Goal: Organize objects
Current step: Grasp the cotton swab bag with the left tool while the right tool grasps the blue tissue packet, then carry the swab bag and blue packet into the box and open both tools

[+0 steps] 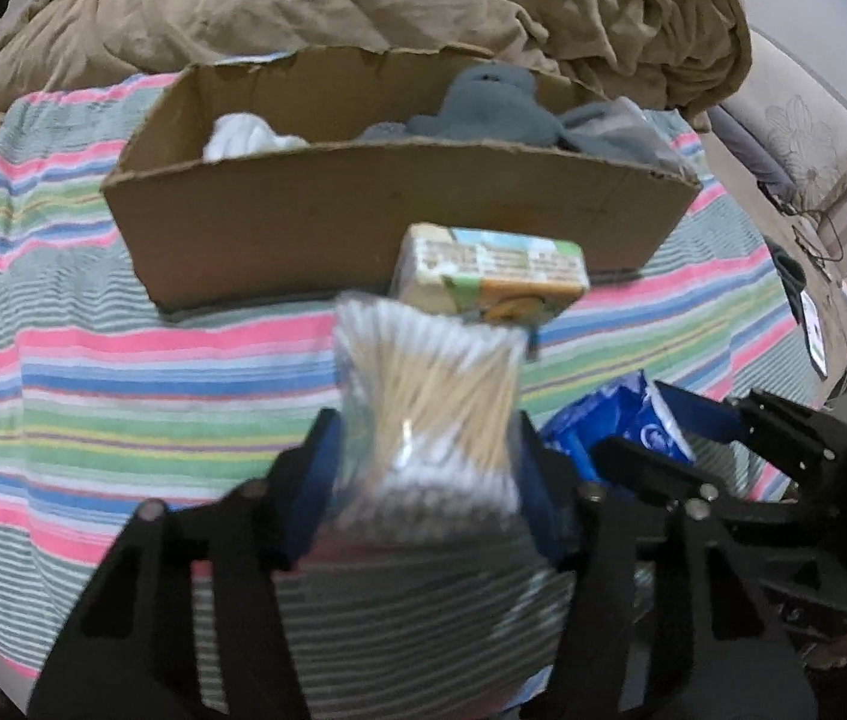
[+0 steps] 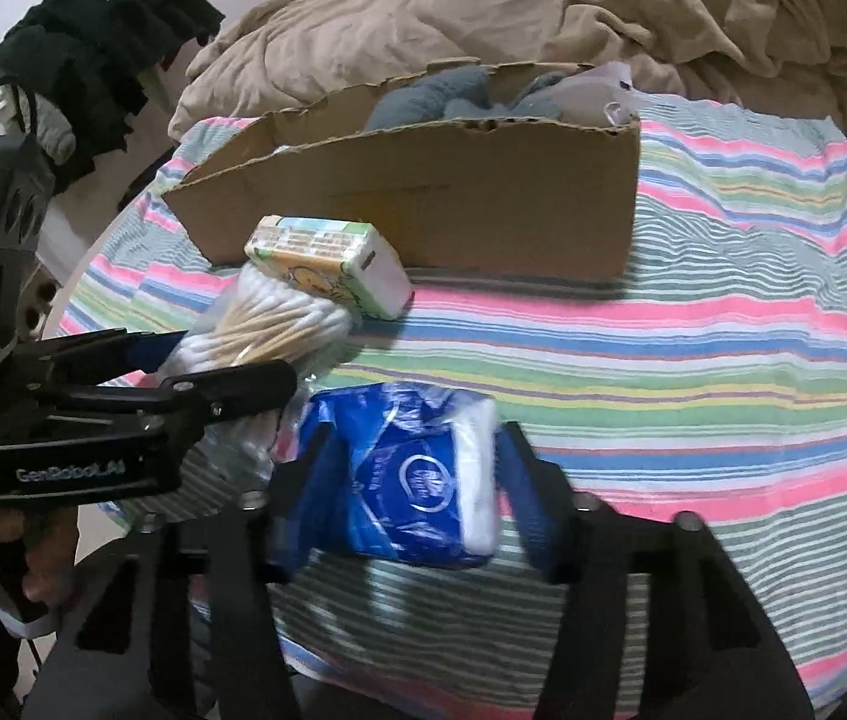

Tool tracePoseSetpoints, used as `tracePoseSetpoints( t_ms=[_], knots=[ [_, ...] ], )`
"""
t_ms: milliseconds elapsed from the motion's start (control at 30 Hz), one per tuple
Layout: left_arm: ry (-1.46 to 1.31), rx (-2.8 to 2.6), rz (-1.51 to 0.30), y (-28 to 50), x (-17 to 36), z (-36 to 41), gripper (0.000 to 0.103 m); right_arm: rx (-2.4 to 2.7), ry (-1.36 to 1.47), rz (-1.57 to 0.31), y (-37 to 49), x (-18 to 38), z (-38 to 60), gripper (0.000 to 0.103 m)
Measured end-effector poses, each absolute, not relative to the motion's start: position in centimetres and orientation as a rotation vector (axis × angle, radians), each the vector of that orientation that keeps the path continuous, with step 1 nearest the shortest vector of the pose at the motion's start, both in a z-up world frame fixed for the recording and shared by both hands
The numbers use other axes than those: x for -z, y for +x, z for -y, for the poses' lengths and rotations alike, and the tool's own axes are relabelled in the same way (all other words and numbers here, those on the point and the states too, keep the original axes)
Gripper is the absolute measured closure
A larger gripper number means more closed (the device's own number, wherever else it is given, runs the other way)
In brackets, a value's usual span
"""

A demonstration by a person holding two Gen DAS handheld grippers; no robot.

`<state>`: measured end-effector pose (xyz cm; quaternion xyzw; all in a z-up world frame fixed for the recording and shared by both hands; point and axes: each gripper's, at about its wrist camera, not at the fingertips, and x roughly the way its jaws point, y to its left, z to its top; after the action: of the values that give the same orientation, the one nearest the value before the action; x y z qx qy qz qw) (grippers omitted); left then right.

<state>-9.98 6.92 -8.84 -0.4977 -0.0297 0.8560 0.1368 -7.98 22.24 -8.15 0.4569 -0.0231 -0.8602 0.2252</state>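
While both tongs grip, the swab bag (image 1: pixel 429 414) points its long axis toward the cardboard box (image 1: pixel 399 222).
Left tongs (image 1: pixel 423 480) clamp the swabs; right tongs (image 2: pixel 405 474) clamp the blue tissue pack (image 2: pixel 411 480); a carton (image 1: pixel 492 270) lies between swabs and box.

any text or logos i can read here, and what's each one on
"GenRobot.AI": on the side of the left gripper, seen from the right wrist.
Blue tissue pack: round white logo, lettering too blurred to read.
Green and orange tissue pack: printed rows, too small and blurred to read.
Nothing else legible.

swabs (image 1: pixel 423 396) before carton (image 1: pixel 492 270), box (image 1: pixel 363 222) behind
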Motion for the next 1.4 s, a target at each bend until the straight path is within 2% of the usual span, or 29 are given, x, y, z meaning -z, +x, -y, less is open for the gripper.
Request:
tracePoseSetpoints(
  t_ms=[267, 467, 933, 1167, 1400],
  knots=[
    [-1.409, -2.482, 0.119, -8.8, 7.8, -6.4, 0.057, 2.329, 1.263, 0.118, -7.8, 8.2, -22.6, 0.064],
    [-1.36, -2.513, 0.137, -7.1, 6.0, -5.5, 0.057, 2.378, 1.242, 0.122, -7.0, 6.9, -23.5, 0.066],
    [-1.163, -2.611, 0.176, -5.2, -0.8, -2.3, 0.057, 2.535, 1.071, 0.081, -5.7, -0.4, -23.3, 0.066],
    [-1.126, -2.65, 0.167, -7.7, -2.5, -0.7, 0.057, 2.567, 0.982, 0.039, -7.4, -3.6, -22.0, 0.066],
    [-1.152, -2.648, 0.172, -12.7, -1.3, -0.6, 0.057, 2.599, 0.909, 0.044, -10.0, -5.5, -21.1, 0.066]
  ],
)
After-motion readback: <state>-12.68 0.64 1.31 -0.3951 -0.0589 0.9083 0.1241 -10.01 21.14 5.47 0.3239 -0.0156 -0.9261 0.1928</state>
